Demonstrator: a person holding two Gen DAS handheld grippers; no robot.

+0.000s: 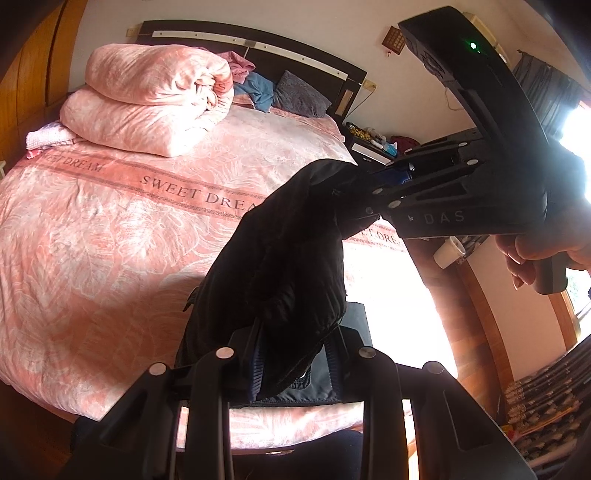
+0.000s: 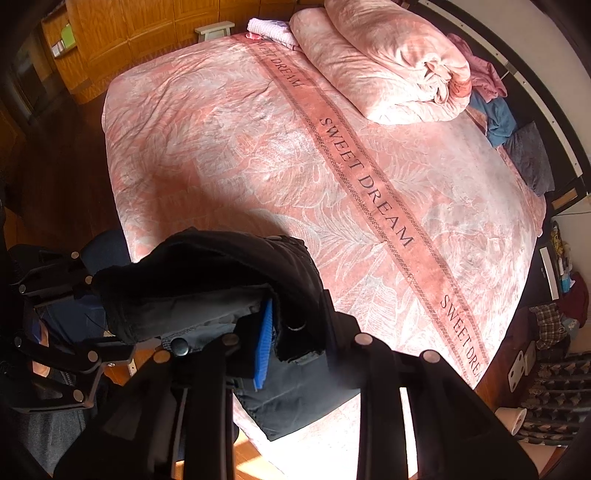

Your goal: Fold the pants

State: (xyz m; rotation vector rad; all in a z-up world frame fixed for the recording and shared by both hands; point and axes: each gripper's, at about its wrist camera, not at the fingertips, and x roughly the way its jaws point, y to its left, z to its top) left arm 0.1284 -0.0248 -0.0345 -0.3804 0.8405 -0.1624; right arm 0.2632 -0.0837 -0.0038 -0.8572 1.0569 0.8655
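The dark pants (image 1: 288,266) hang bunched in the air above the near edge of the pink bed (image 1: 110,229). My left gripper (image 1: 295,354) is shut on one part of the waistband. My right gripper (image 1: 354,199) comes in from the right in the left wrist view and is shut on the pants' upper end. In the right wrist view the right gripper (image 2: 273,332) clamps the pants (image 2: 207,280) near a button, with a blue pad showing. The left gripper (image 2: 92,291) shows at the left, holding the other end.
A rolled pink duvet (image 1: 155,103) and loose clothes (image 1: 255,85) lie by the headboard. A nightstand (image 1: 373,144) with clutter stands right of the bed. A white cup (image 2: 511,421) and a patterned rug (image 2: 554,391) are on the floor at right. Wooden wardrobes (image 2: 122,33) are beyond the bed.
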